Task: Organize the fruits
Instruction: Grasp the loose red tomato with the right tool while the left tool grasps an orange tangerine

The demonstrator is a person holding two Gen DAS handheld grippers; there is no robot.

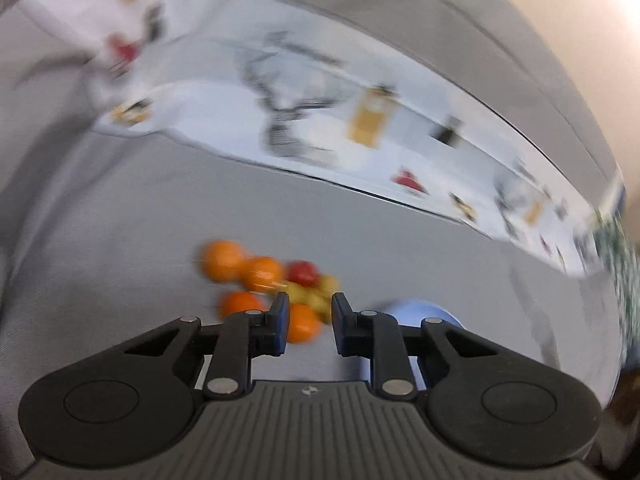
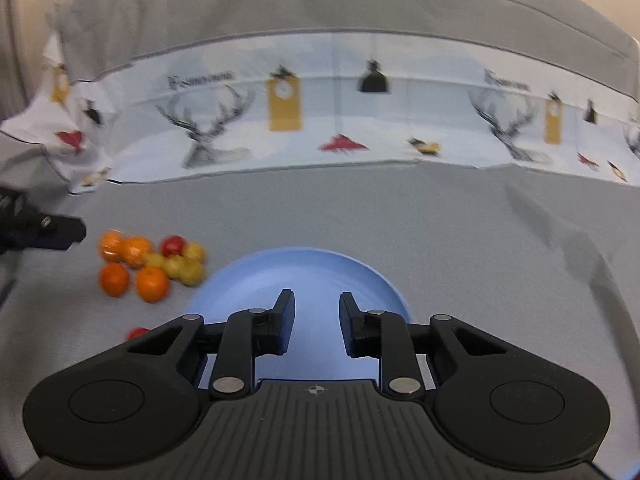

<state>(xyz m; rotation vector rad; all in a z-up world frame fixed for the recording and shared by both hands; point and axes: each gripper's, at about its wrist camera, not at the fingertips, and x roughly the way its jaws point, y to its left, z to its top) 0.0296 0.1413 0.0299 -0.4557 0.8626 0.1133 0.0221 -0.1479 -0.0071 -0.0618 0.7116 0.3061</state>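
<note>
Right wrist view: fruits [image 2: 150, 266] are clustered just left of the blue plate [image 2: 384, 280]. Right gripper [image 2: 317, 326] and left gripper [image 1: 310, 322] are narrowly parted, pinching nothing. Risk: round fruit is easily scattered by a hasty approach.

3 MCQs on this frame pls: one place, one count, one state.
1. From the right wrist, the fruit pile lies: A) left of the blue plate B) on it C) right of it
2. Number of oranges in the pile: A) two B) four C) seven
3. The right gripper holds: A) an orange B) nothing C) the plate

A: the pile sits on the cloth, left of the plate.
B: four orange rounds show.
B: its jaws stand apart, with nothing between them.
</note>
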